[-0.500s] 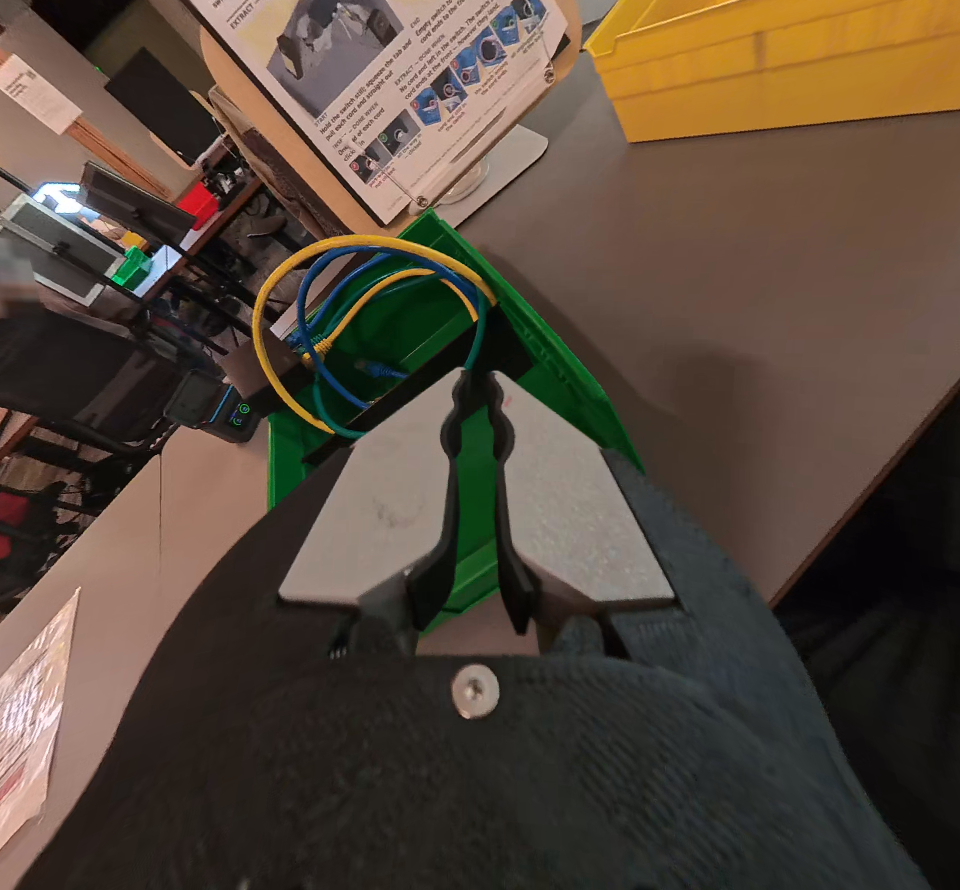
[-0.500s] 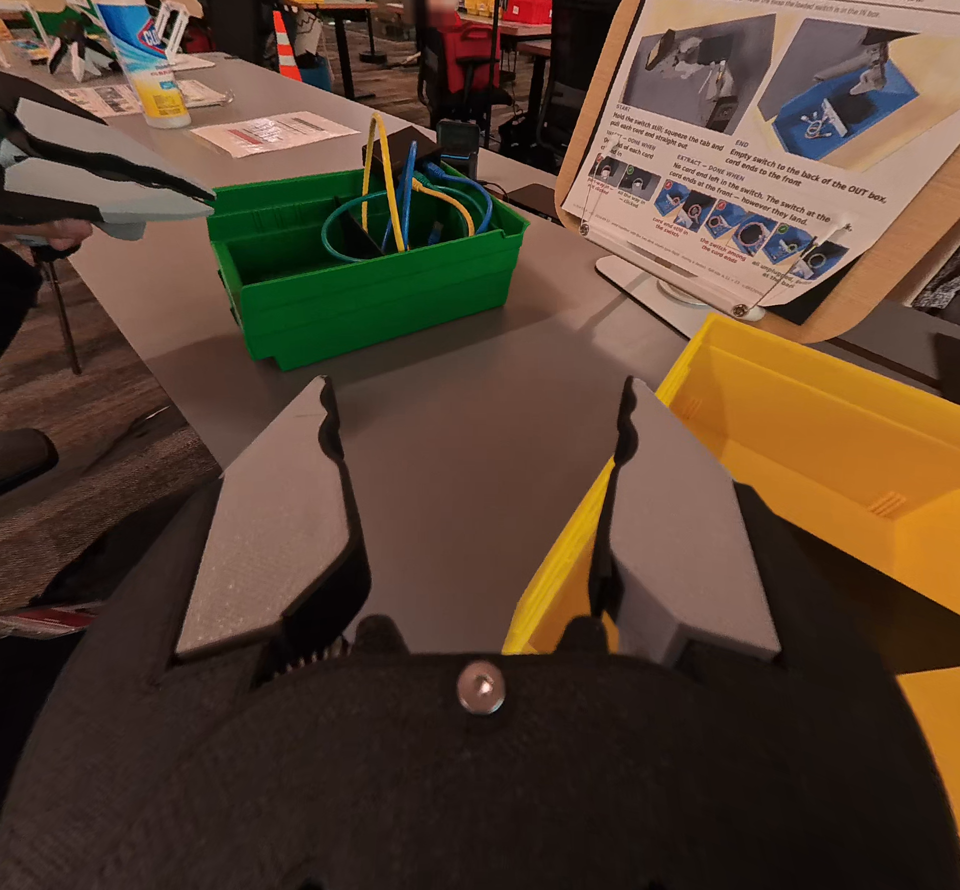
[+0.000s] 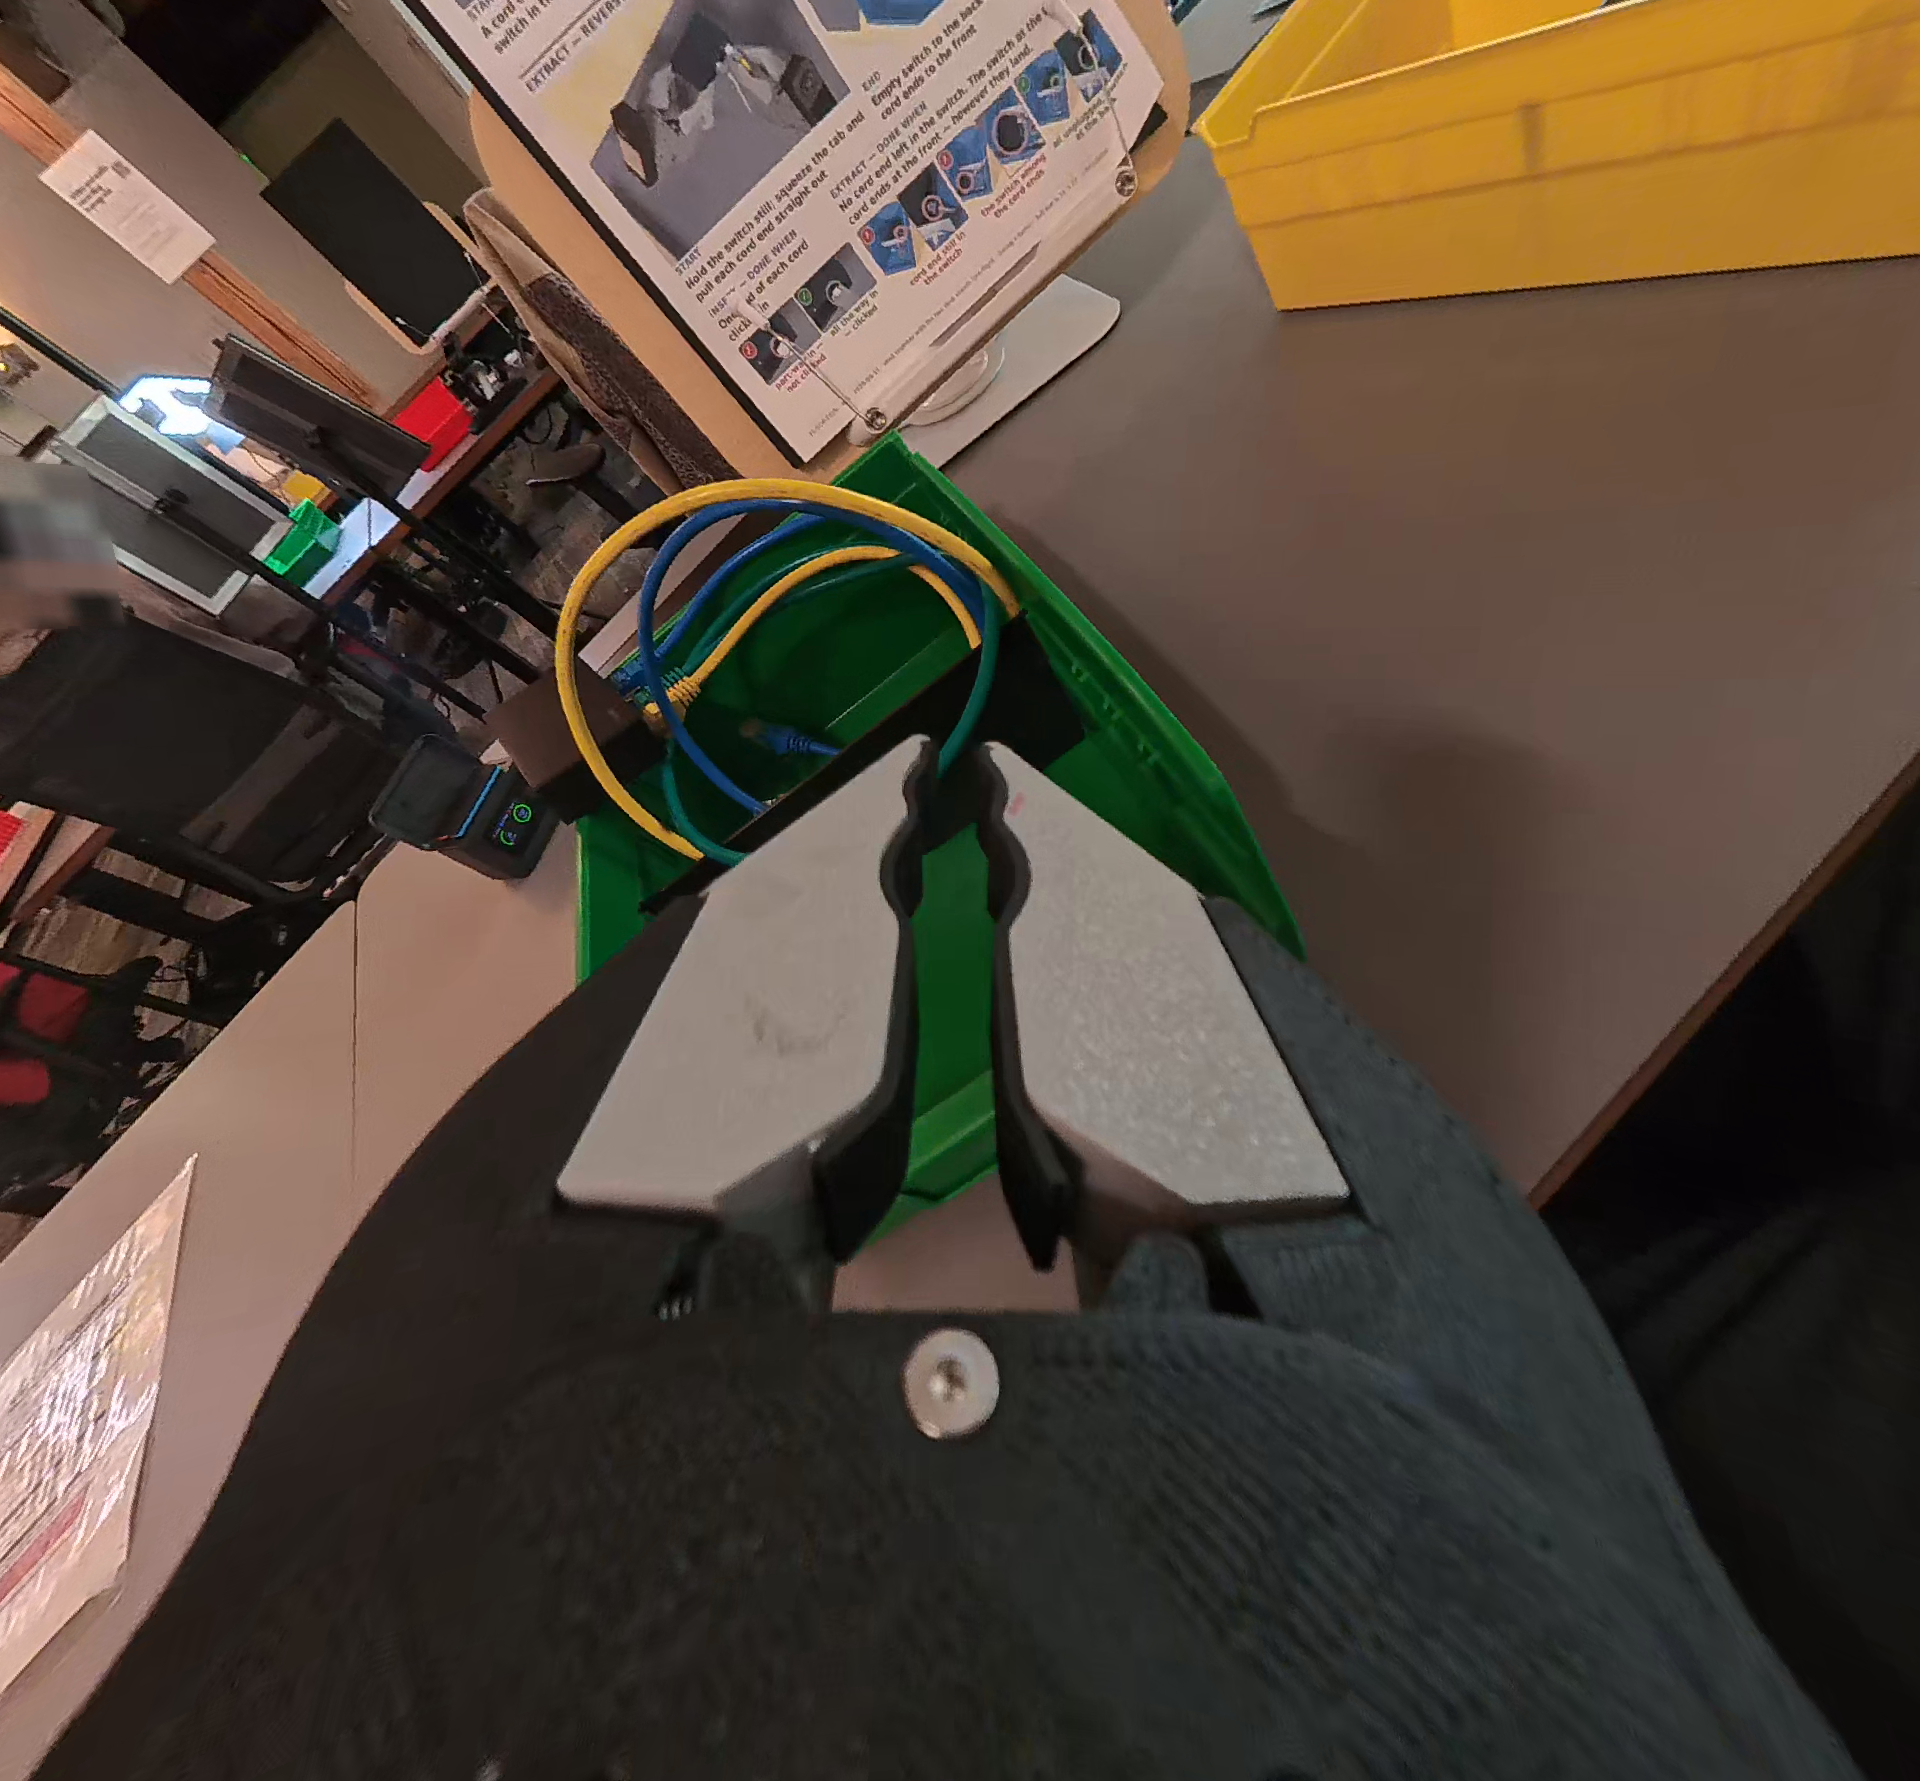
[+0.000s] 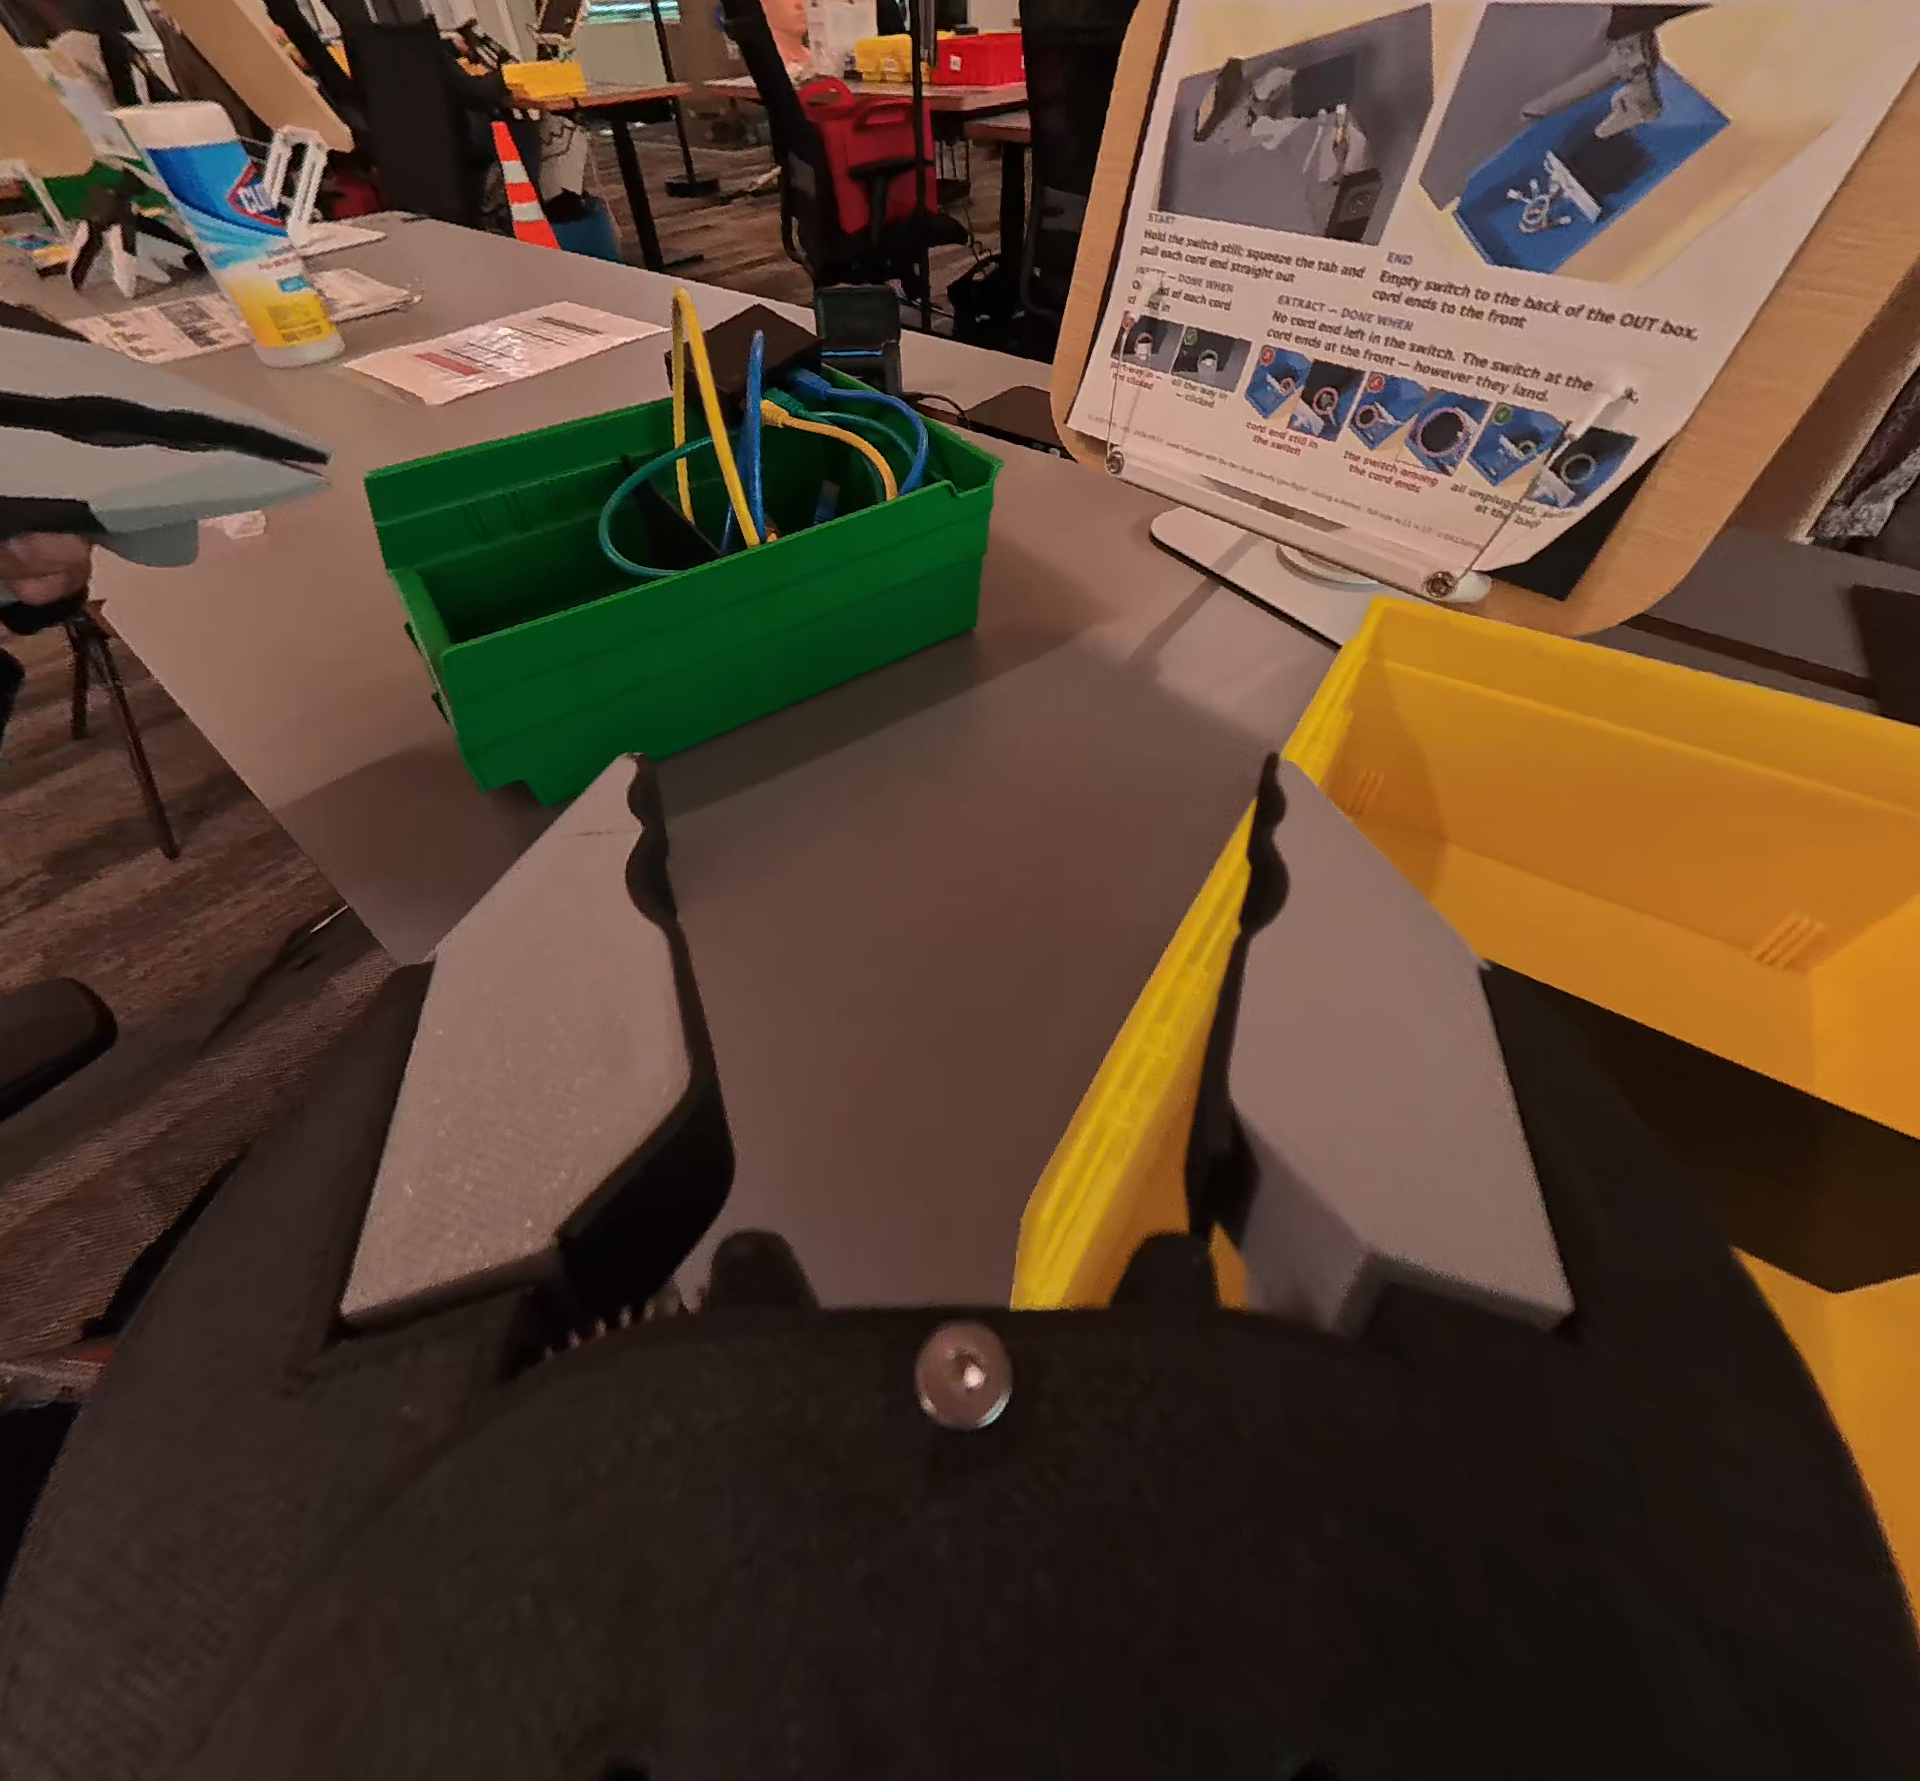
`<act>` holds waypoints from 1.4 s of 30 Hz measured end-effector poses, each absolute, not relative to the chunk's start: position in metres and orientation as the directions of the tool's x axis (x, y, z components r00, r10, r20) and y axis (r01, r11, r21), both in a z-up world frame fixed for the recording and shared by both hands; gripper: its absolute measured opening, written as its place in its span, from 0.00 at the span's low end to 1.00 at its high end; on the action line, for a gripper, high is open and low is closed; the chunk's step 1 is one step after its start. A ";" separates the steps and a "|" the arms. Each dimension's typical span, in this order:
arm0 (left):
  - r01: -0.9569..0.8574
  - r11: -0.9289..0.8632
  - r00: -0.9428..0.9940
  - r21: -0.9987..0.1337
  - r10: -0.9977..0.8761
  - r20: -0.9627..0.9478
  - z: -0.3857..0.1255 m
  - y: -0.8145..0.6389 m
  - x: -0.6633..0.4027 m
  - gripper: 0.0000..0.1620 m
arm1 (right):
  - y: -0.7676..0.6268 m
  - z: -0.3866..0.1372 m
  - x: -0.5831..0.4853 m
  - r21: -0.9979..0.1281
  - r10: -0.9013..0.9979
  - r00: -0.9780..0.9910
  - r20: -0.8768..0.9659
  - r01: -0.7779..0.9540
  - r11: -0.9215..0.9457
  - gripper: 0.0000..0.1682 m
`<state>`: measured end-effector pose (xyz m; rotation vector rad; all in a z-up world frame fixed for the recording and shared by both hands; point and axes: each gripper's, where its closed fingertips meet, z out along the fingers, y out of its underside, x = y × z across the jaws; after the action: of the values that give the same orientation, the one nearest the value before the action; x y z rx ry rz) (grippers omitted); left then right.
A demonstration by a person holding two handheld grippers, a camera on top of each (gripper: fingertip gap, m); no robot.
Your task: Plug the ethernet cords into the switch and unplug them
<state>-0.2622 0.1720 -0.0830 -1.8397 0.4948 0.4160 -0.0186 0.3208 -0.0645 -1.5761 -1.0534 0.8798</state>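
Note:
A green bin (image 3: 1143, 796) (image 4: 707, 651) holds a black switch (image 3: 551, 723) (image 4: 743, 349) at its far end. Looped yellow (image 3: 623, 588), blue (image 3: 665, 568) and teal (image 3: 675, 817) cords run from the switch. One blue plug (image 3: 779, 739) lies loose in the bin. My left gripper (image 3: 951, 765) hovers at the bin's near end. Its jaws are almost shut, with a narrow gap and nothing in them. It also shows in the right wrist view (image 4: 156, 464), left of the bin. My right gripper (image 4: 951, 775) is open and empty over the table, its right finger above the yellow bin's wall.
An empty yellow bin (image 3: 1558, 173) (image 4: 1558, 848) stands right of the green one. An instruction board (image 3: 831, 173) (image 4: 1403, 277) on a stand is behind them. A small device with a screen (image 3: 499, 817), a wipes canister (image 4: 239, 235) and papers (image 4: 499, 349) lie farther left. The table edge (image 3: 1714, 952) runs close by.
Very little. The gap between the left jaws is a touch wider. The right wrist view has shifted slightly, and the left gripper sits a bit farther back from the green bin's corner.

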 end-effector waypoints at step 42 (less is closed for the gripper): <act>-0.549 -0.335 0.835 -0.766 -0.263 -0.484 -0.115 0.183 -0.233 0.10 | 0.328 -0.060 -0.004 -0.973 0.927 0.374 -0.027 0.201 -0.110 0.61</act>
<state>-0.2325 0.1829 -0.1147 -1.9315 0.6050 0.3310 -0.0043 0.3282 -0.0598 -1.5760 -1.0384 0.8582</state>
